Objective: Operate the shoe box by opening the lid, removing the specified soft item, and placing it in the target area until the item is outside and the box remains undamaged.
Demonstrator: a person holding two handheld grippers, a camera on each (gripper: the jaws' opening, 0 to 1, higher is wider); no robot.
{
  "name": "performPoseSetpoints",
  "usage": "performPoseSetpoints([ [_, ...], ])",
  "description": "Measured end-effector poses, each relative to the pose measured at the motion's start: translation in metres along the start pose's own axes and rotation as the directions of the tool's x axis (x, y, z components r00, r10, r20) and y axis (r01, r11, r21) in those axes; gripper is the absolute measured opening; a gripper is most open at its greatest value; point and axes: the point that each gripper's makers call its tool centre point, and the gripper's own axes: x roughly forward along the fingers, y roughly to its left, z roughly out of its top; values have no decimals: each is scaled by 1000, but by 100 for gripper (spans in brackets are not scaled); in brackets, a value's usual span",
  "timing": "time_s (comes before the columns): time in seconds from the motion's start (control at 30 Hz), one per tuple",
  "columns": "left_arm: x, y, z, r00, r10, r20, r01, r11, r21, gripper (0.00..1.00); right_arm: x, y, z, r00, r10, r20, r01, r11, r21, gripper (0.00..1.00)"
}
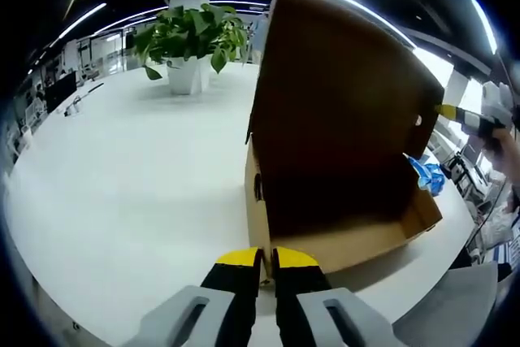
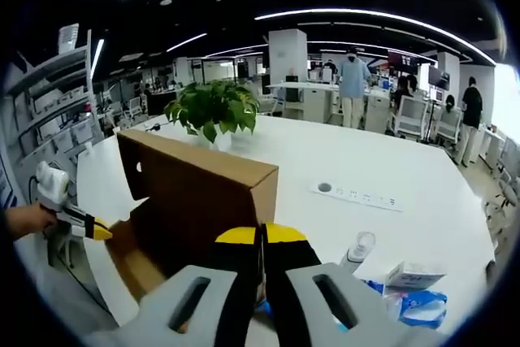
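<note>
On the white desk [image 1: 122, 168] your cardboard shoe box [image 1: 341, 160] stands w/ lid raised upright, potted plant [image 1: 191, 46] behind it. Left tool [image 1: 266, 259] jaws closed narrow at the box's near corner, whether pinching the edge I can't tell. Right tool [image 2: 262, 237] jaws narrow, nothing held, beside the blue soft item [image 2: 406, 306] & a small bottle [image 2: 357, 249].

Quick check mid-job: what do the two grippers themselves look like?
Both match. The left gripper and the right gripper each have two black jaws capped with yellow tips, mounted on light grey bodies with an oval slot on each side. No cables or markings are visible.
</note>
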Motion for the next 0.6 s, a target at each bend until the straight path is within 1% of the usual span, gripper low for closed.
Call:
performPoseSetpoints([
  [0.6, -1, -2, -1, 1000, -16, 1, 16, 1000, 3, 6, -16, 11, -12, 998, -21, 51, 22, 1000, -12, 0],
])
